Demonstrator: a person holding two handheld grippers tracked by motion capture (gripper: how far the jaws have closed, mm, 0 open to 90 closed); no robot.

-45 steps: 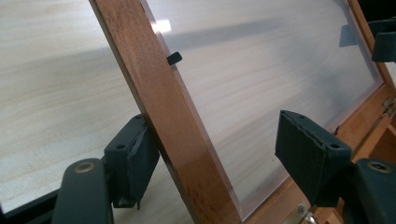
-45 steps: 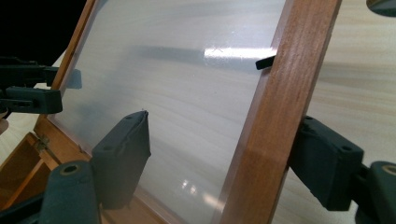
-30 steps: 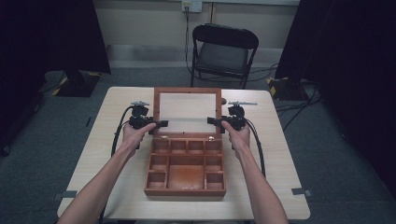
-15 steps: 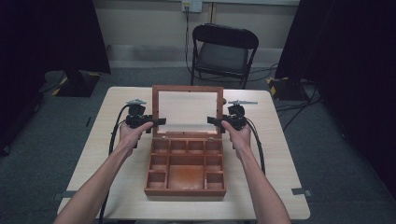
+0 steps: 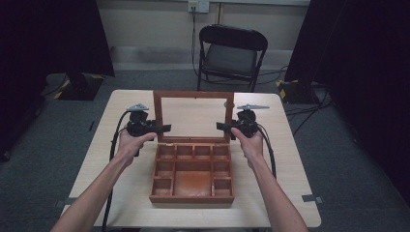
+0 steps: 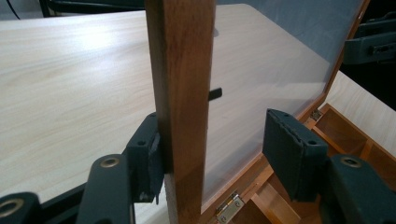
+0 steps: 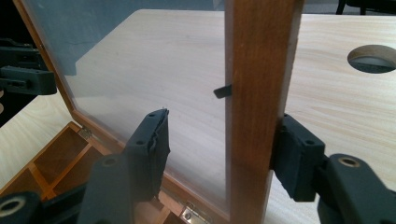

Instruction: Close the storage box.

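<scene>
The wooden box (image 5: 192, 174) sits open on the table (image 5: 290, 159), its glazed lid (image 5: 193, 118) standing nearly upright on small brass hinges (image 6: 229, 208). The lid reads as light but delicate: a stiff wooden frame around a clear pane that would smear or crack under the pads, so the side rails are the safe places to hold, and the hinges likely dislike twisting.

In the left gripper view, the left gripper (image 6: 212, 154) straddles the lid's left rail (image 6: 182, 93). One pad touches the rail's outer face, while the other stands off in front of the pane, so the jaws are partly open with no real clamp; they have just been easing apart.

The right gripper (image 7: 219, 151) mirrors it on the right rail (image 7: 259, 93): the outer pad sits against the wood, the inner one is clear of the glass, and the jaws have just been narrowing.
</scene>
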